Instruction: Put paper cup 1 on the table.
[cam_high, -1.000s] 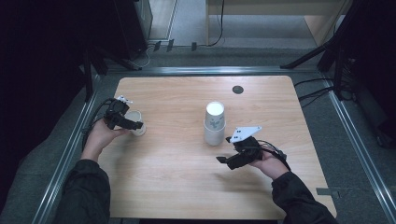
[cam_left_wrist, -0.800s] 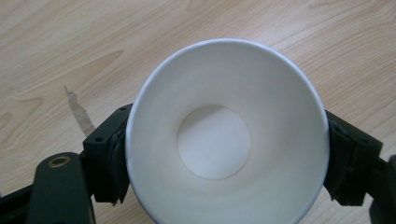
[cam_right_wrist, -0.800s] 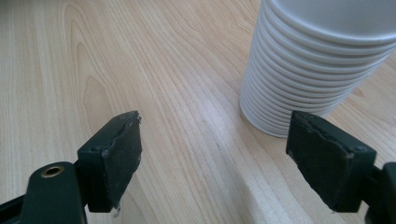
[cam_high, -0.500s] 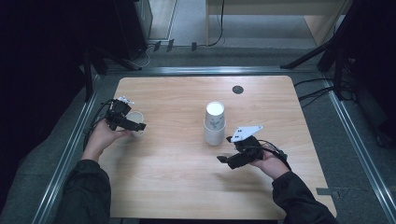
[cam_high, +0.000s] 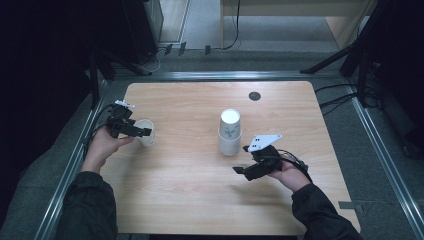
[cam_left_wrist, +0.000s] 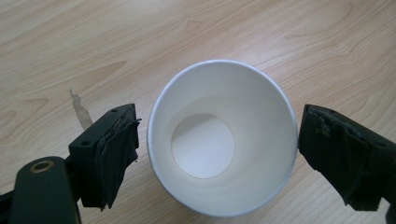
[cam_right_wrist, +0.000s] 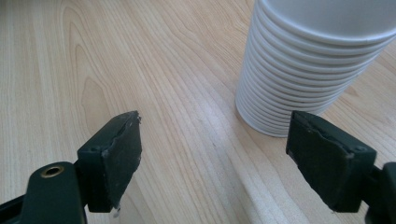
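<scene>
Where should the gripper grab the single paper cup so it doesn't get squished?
Probably at the wall just under the rim of the paper cup, coming down from above with one jaw on each side. It stands upright with its mouth open to the top, and the rolled rim is likely its stiffest part. The left gripper already straddles it, jaws just opened and off the cup. Squeeze gently.

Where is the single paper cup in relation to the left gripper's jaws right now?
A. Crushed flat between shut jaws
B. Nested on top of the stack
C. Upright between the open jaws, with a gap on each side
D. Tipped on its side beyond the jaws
C: in the left gripper view the single paper cup stands upright, mouth up, between the left gripper jaws, with wood showing between the left pad and the rim.
</scene>
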